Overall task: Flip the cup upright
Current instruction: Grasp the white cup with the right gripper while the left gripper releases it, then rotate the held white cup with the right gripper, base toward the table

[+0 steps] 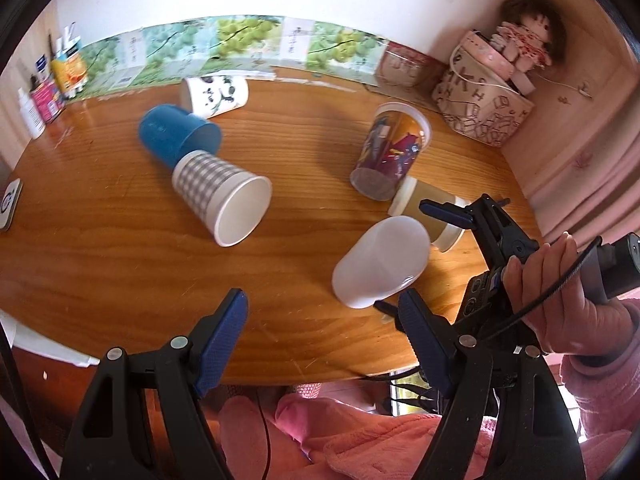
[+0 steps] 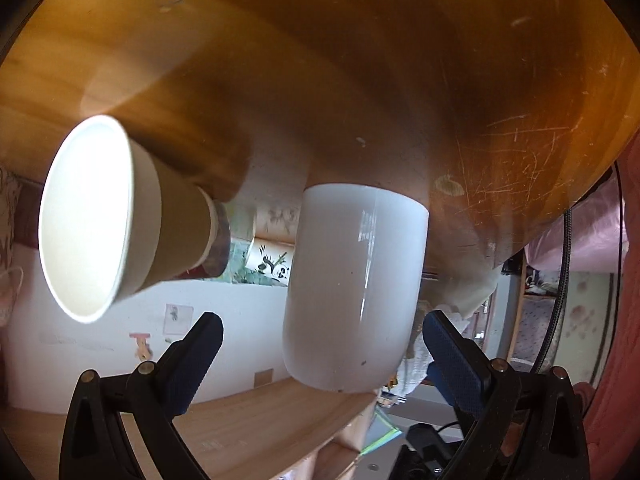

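Six cups lie tipped on the brown wooden worktop [image 1: 120, 240]. Nearest, at right, is the smooth white plastic cup [image 1: 380, 266], on its side just beside a tan paper cup [image 1: 430, 204]. It looks light, stiff and slippery; grip mid-wall. Right gripper [image 2: 322, 352] jaws stand wide, straddling its rounded base without contact. Left gripper [image 1: 322, 330] jaws stand wide, empty.
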{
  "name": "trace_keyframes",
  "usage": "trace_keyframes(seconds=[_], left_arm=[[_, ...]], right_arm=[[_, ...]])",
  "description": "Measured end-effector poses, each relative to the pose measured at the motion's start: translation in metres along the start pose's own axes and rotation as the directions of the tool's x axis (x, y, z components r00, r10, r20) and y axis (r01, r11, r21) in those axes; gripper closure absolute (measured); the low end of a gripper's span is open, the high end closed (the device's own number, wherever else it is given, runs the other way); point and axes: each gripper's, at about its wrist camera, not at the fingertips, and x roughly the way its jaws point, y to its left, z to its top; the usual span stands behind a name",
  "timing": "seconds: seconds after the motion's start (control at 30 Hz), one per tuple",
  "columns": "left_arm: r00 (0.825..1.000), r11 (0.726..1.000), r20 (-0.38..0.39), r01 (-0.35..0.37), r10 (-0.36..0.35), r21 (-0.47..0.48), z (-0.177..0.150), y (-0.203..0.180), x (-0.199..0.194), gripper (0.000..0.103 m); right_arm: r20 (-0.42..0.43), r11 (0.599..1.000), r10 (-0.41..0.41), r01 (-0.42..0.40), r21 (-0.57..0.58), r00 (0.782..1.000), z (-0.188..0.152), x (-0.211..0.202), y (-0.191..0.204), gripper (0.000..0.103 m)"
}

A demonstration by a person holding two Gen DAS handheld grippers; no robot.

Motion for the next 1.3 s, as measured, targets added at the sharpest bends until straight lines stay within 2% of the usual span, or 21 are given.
trace_keyframes(seconds=[0.17,0.3,0.37,0.5,0.7,0.9,1.1,1.3], left_arm=[[1.0,1.0,-0.009,-0.013,0.013,-0.019,-0.004,0.006,-0.001,0.022],[1.0,1.0,-0.018,-0.02,0.02,-0.024,-0.006,0.009,-0.001,0.022],[1.0,1.0,-0.02,-0.021,0.02,-0.023,-0.007,0.01,-0.002,0.022],[1.0,1.0,-0.023,-0.022,0.022,-0.022,-0.008,0.012,-0.002,0.022],[1.0,1.0,-0.023,-0.017,0.017,-0.017,-0.009,0.013,-0.002,0.022],[1.0,1.0,-0.026,-0.016,0.015,-0.01,-0.01,0.014,-0.002,0.022],[1.0,1.0,-0.026,-0.016,0.016,-0.004,-0.012,0.018,-0.006,0.022],[1.0,1.0,-0.013,-0.024,0.024,-0.01,-0.014,0.024,-0.01,0.022]], right_arm=[[-0.002,1.0,0.009,-0.009,0.016,1.0,0.005,0.003,0.001,0.005],[0.001,1.0,0.027,-0.027,0.015,1.0,0.004,0.007,0.001,0.028],[0.012,1.0,0.022,-0.022,0.013,1.0,0.005,0.006,0.0,0.035],[0.013,0.999,0.033,-0.033,0.001,0.999,0.006,0.005,-0.001,0.035],[0.01,0.997,0.018,-0.017,-0.077,1.0,0.002,0.003,-0.002,0.035],[0.006,0.975,-0.006,0.008,-0.22,1.0,-0.003,-0.001,0.006,0.035],[0.039,0.885,-0.047,0.06,-0.461,0.998,-0.02,-0.004,0.021,0.035],[0.09,0.711,-0.066,0.11,-0.695,0.994,-0.041,-0.002,0.036,0.036]])
